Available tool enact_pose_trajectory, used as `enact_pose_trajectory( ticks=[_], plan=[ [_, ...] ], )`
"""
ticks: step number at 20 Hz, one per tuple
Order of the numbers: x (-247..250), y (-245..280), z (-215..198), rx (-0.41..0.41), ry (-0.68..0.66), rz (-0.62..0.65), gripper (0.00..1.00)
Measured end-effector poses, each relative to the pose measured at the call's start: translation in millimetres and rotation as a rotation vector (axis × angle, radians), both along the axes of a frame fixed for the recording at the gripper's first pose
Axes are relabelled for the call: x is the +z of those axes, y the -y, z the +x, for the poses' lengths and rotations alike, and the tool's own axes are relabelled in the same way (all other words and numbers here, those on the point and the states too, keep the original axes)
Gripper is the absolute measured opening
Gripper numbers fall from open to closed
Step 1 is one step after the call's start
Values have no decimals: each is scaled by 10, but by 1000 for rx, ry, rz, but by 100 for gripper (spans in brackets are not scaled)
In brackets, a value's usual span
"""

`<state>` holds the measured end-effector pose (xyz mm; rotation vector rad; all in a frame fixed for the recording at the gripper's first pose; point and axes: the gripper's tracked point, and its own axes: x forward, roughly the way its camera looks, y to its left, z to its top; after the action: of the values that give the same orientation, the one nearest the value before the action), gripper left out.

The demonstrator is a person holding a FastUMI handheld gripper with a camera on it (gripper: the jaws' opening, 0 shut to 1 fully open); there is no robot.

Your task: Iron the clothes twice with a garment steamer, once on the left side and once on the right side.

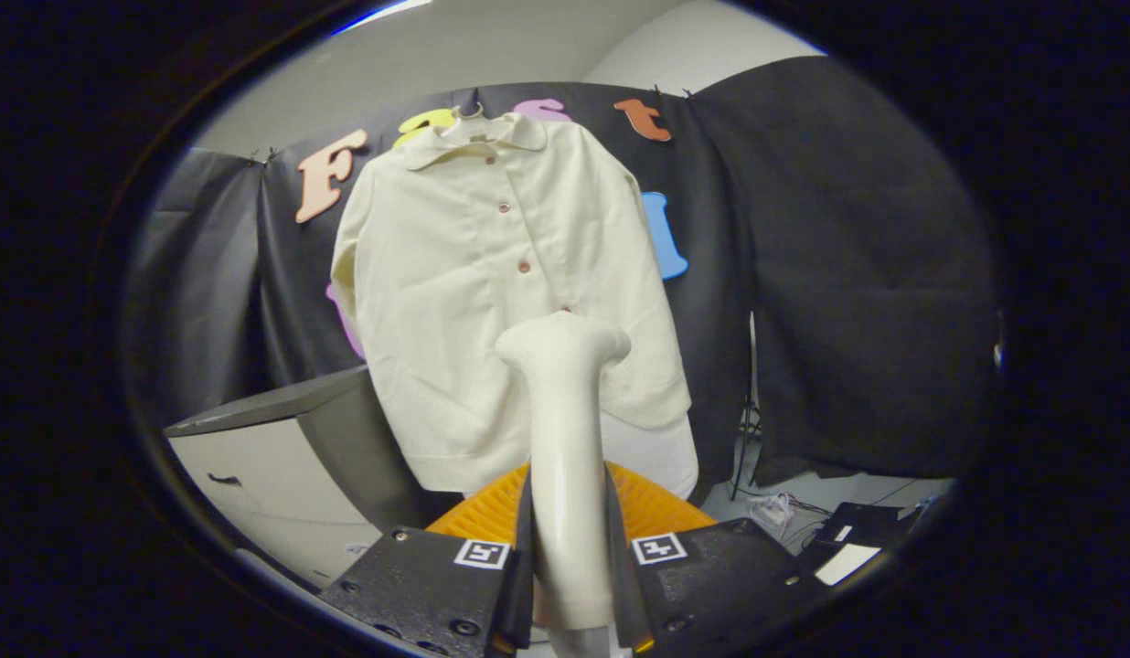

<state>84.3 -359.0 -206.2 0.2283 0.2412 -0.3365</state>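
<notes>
1. gripper [570, 557] clamped on the handle of an upright garment steamer [565, 439], both fingers pressing its sides.
2. steamer head just before a cream buttoned shirt [492, 274] hanging on the booth wall.
3. orange ribbed object [656, 512] beyond the fingers; grey cabinet [282, 457] left of the shirt.

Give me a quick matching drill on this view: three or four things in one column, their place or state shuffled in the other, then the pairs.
Things:
1. garment steamer
2. shirt
3. orange basket
4. cabinet

Places or states:
A. hanging on the black cloth wall, buttoned
B. clamped upright between the gripper fingers
C. standing beside the shirt's lower hem, drawer front showing
D. just beyond the fingers, below the shirt

Pairs: 1-B, 2-A, 3-D, 4-C
</notes>
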Motion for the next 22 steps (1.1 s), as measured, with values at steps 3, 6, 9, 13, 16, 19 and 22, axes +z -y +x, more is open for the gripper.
enact_pose_trajectory(
  ticks=[3, 6, 9, 13, 16, 19, 22],
  plan=[
    [258, -341, -114, 23, 37, 9, 34],
    [485, -688, -204, 66, 54, -22, 34],
    [720, -1016, -271, 99, 78, -57, 34],
    [966, -1513, -368, 153, 85, -67, 34],
    [1210, -1883, -448, 196, 107, -87, 34],
    [1441, -2296, -570, 247, 124, -88, 34],
    [1756, -2713, -702, 297, 171, -100, 34]
  ],
)
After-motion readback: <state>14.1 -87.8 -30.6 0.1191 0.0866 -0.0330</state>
